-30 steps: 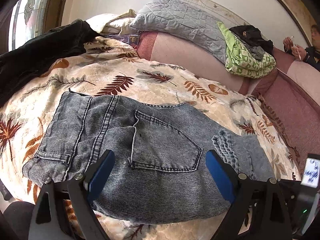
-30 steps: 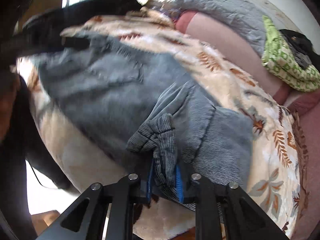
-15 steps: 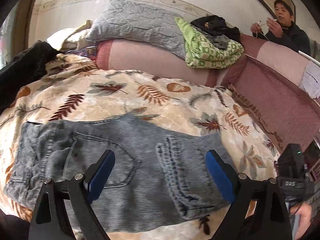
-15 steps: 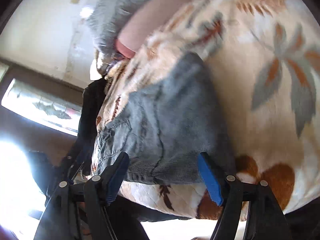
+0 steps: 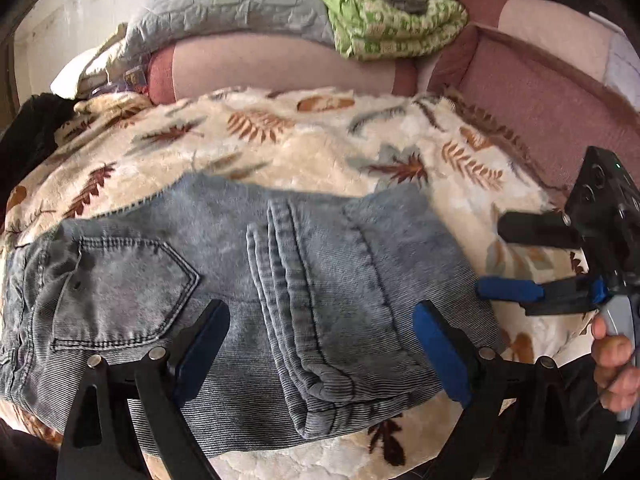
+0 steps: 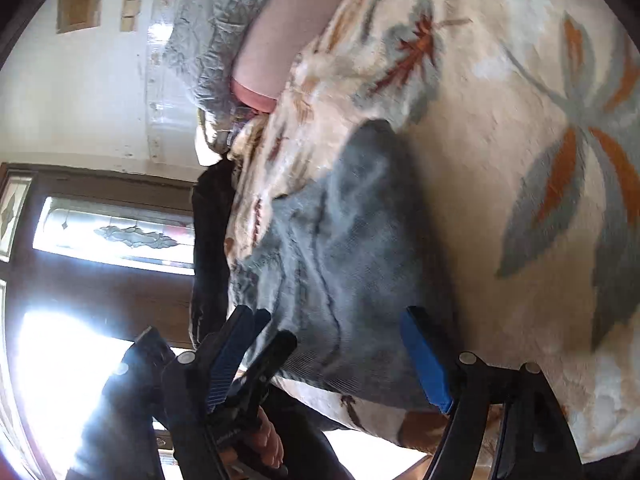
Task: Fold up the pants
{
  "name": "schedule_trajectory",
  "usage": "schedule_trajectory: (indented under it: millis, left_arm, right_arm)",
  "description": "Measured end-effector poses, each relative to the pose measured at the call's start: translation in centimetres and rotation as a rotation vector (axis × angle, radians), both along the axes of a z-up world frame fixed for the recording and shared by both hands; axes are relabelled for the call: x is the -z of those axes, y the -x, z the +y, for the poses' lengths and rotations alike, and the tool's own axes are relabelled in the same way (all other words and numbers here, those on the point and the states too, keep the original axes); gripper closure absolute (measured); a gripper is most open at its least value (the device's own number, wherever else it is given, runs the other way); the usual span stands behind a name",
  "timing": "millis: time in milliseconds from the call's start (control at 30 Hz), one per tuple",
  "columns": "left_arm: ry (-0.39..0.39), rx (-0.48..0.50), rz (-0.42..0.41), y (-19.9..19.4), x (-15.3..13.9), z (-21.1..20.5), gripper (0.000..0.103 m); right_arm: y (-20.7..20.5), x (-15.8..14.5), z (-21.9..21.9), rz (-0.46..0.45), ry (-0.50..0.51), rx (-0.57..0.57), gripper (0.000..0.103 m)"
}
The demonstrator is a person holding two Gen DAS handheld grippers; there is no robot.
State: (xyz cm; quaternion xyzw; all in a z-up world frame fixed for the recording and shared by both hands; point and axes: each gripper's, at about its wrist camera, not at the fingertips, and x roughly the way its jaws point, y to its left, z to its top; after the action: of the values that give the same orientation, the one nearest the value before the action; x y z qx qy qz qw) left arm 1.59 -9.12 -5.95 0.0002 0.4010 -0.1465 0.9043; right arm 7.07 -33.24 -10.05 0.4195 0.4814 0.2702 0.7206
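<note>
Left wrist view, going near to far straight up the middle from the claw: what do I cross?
Left claw → folded jeans → leaf-print blanket → pink bolster → grey quilted pillow.

You are not facing any text you can read: nothing legible is showing on the jeans (image 5: 304, 280), the leaf-print blanket (image 5: 320, 140) or the green patterned bedding (image 5: 384, 24), and motion blur is smearing the right wrist view.
</note>
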Motion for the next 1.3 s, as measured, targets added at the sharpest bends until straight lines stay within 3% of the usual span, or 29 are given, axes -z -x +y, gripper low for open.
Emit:
schedule_trajectory:
  millis: [67,167,233,267,300,333,400,433,567,700,767,867,933,1000,1100,1167,1233,1267,1300]
  left_arm:
    - [-0.005,0.036,-0.006,-0.1,0.0,-0.6,0.009]
    - [-0.072,0.051,0.078,-1.1,2.6,-1.6,0.009]
    - [-0.064,0.036,0.151,-1.8,4.7,-1.4,0.009]
    - [-0.047,0.035,0.126,-1.6,4.8,-1.1,0.009]
    - [-0.045,0.039,0.112,-1.4,4.6,-1.0,0.009]
    - [-0.049,0.043,0.116,-1.3,4.7,-1.1,0.009]
    - [-0.044,0.051,0.11,-1.4,4.9,-1.1,0.009]
    - [-0.044,0.054,0.104,-1.3,4.9,-1.1,0.009]
    - [-0.05,0.067,0.089,-1.4,5.0,-1.2,0.009]
    - [-0.019,0.06,0.093,-1.5,4.8,-0.8,0.009]
    - [-0.043,0.06,0.086,-1.7,4.9,-1.3,0.009]
    - [-0.06,0.067,0.082,-1.6,4.8,-1.4,0.009]
    - [-0.039,0.058,0.1,-1.7,4.5,-1.0,0.009]
    - [-0.003,0.034,0.094,-1.3,3.6,-0.4,0.009]
    - [0.023,0.009,0.034,-0.5,2.1,0.6,0.009]
    - [0.013,-0.001,0.048,-0.8,2.4,0.8,0.009]
    - [-0.025,0.003,0.159,-2.0,4.5,0.5,0.009]
    - [-0.055,0.011,0.138,-1.9,5.0,0.2,0.008]
    - [-0.09,0.022,0.097,-1.6,4.8,-0.3,0.008]
  right_arm:
    - [-1.7,-1.9,0.2,-0.052,-0.02,-0.01,0.024]
    - [-5.4,-2.6,0.7,-0.037,0.04,-0.018,0.024]
    - [-7.4,-3.4,0.6,-0.045,0.294,0.046,0.024]
    - [-8.1,-3.5,0.5,-0.047,0.405,0.06,0.025]
    - [-9.0,-3.0,0.5,-0.023,0.429,0.03,0.025]
    - [-9.8,-2.1,0.8,0.016,0.419,-0.024,0.028]
    - [-10.8,-0.6,1.6,0.061,0.467,-0.078,0.053]
    - [-11.3,0.1,2.1,0.076,0.472,-0.1,0.057]
    - [-11.9,1.4,2.4,0.079,0.473,-0.095,0.086]
    - [-10.8,-1.3,4.2,-0.06,0.612,-0.06,0.088]
    - [-11.7,1.4,4.9,0.003,0.7,-0.09,0.089]
    - [-11.3,1.5,2.4,0.005,0.521,0.004,0.083]
    - [-10.2,0.1,1.1,-0.004,0.513,0.043,0.072]
    - [-8.3,-1.8,-0.1,-0.045,0.488,0.065,0.073]
    - [-4.6,-3.6,-1.0,-0.059,0.301,0.054,0.073]
    - [-2.9,-2.7,-0.1,-0.018,0.186,0.019,0.072]
    - [-1.7,0.6,0.7,0.09,0.17,0.009,0.069]
    - [-1.6,2.7,1.0,0.157,0.216,0.007,0.069]
    - [-1.2,3.8,0.5,0.167,0.179,0.036,0.077]
